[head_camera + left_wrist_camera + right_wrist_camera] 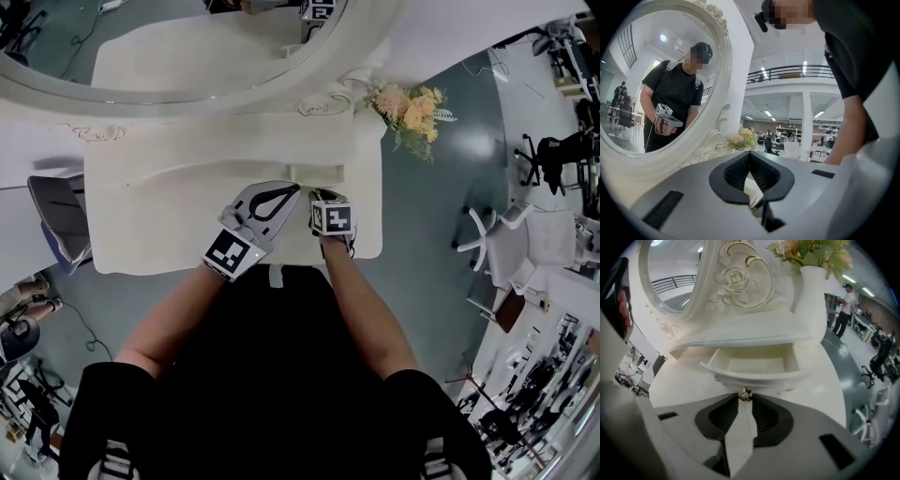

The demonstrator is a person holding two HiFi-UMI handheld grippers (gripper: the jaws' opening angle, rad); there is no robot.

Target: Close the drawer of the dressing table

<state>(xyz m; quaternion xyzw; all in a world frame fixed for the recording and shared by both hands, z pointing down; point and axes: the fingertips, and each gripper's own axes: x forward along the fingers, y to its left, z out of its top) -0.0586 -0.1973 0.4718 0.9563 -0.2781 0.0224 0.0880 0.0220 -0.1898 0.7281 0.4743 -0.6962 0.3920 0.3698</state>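
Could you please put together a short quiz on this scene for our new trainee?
1. True or false: the drawer of the dressing table is fully closed.
2. What sits between the jaw tips of the right hand-held gripper? A) a flower stem B) the drawer's knob C) nothing
3. Fill in: in the right gripper view, the vase of flowers stands above the drawer and to its ____.

Key: 1 false, it is pulled open; 2 B; 3 right.
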